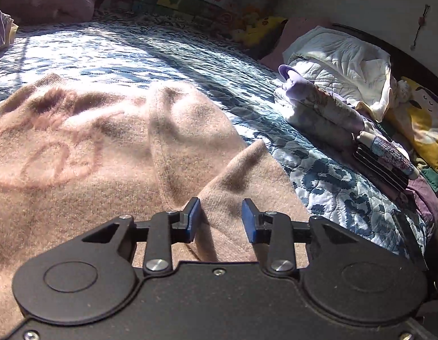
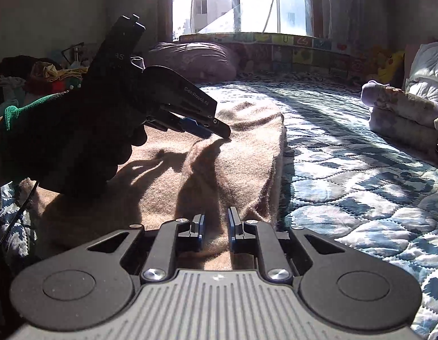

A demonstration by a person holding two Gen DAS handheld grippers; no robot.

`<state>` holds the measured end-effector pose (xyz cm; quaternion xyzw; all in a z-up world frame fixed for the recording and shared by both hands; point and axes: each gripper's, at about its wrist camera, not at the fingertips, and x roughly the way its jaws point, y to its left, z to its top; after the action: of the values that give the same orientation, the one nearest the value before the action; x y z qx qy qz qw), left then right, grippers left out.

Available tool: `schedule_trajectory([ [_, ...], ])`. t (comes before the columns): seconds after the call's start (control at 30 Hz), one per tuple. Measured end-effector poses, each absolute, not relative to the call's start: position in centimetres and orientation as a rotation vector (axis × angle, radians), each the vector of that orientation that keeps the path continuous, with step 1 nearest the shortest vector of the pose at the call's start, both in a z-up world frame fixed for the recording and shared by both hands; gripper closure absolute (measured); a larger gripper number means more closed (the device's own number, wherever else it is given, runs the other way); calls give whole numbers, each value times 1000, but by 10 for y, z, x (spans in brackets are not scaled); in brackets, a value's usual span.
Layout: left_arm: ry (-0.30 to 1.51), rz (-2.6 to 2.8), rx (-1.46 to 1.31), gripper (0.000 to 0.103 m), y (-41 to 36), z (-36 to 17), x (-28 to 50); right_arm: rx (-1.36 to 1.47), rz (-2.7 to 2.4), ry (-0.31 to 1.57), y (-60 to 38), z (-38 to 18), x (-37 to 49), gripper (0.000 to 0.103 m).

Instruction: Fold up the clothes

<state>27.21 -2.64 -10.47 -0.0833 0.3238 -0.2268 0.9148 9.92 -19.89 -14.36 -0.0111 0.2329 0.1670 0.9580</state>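
While the pink sweater [image 1: 111,147] lies spread on the quilted bed [image 1: 139,53], both the left gripper [image 1: 220,218] and right gripper [image 2: 216,228] hover part-open, empty, needing to pinch the 12 o'clock fold ridge.

Spread on the quilt [image 1: 139,53]: the sweater [image 1: 91,147], with one fold lying across its right part. Directly above that fold, the left gripper [image 1: 221,216]; nearer along the same fold, the right gripper [image 2: 216,226]. Well apart to the right, by the bed's edge: a stack of folded clothes [image 1: 326,113], with bedding [image 1: 346,56] behind. At the far end, under the window [image 2: 238,2]: a pillow [image 2: 196,56].
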Motion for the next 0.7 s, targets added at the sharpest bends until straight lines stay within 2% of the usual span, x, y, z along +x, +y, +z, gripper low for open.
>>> schedule_trajectory([
  [0.2,536,-547,-66,77,-44,-83,258,-7,338,453,-198,-148,95,86],
  [0.3,617,-516,-1,76,-56,-102,272,-3,339,454,-198,-147,95,86],
  [0.43,698,-502,-94,73,-47,-115,292,20,350,464,-201,-148,97,85],
  [0.7,687,-478,-36,74,-56,-113,287,13,343,459,-198,-150,97,85],
])
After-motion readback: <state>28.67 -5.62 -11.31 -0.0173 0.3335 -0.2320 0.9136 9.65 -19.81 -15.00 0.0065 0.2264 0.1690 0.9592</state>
